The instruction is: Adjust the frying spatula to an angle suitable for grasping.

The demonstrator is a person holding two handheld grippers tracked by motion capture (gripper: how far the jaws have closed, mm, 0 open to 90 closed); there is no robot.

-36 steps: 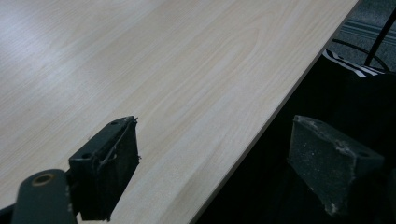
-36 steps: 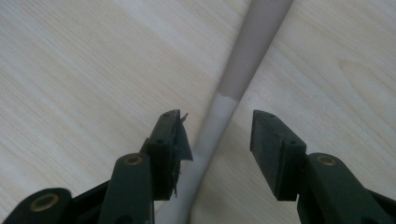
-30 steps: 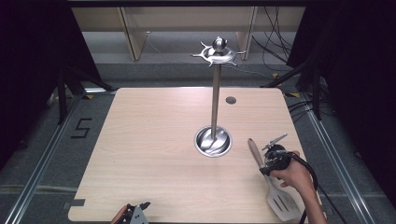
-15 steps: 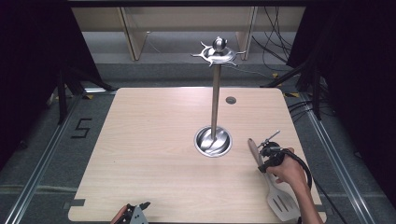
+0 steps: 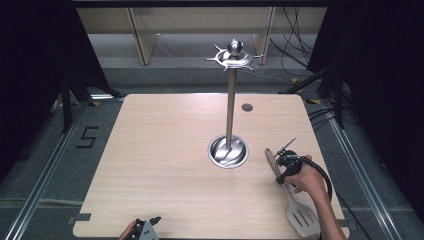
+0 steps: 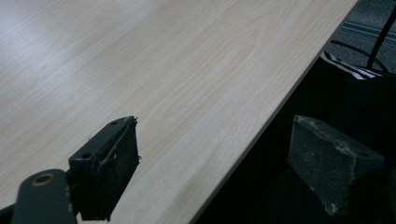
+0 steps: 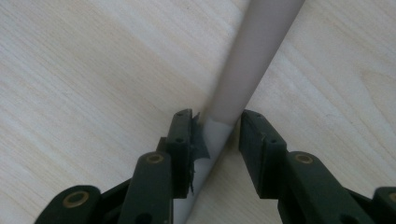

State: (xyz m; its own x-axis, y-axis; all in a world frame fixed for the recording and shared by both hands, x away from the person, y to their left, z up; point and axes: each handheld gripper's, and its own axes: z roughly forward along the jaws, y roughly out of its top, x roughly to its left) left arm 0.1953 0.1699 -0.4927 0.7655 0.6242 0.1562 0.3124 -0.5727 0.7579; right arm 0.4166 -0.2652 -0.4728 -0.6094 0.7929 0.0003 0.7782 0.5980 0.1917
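Our right gripper (image 7: 217, 135) has just been closing its jaws around the slotted spatula's (image 5: 299, 215) handle (lying at the table's (image 5: 165, 150) right edge); pads look seated, so lifting comes next.

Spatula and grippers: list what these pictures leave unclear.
- Spatula: in the high view the hand covers the middle of its handle; the right gripper view cuts the handle off at top and bottom.
- Right gripper: its jaws, just closing, flank the handle; pad contact cannot be told.
- Left gripper: cut off by the high view's bottom edge.
- Stand: its top hooks are too small to make out.
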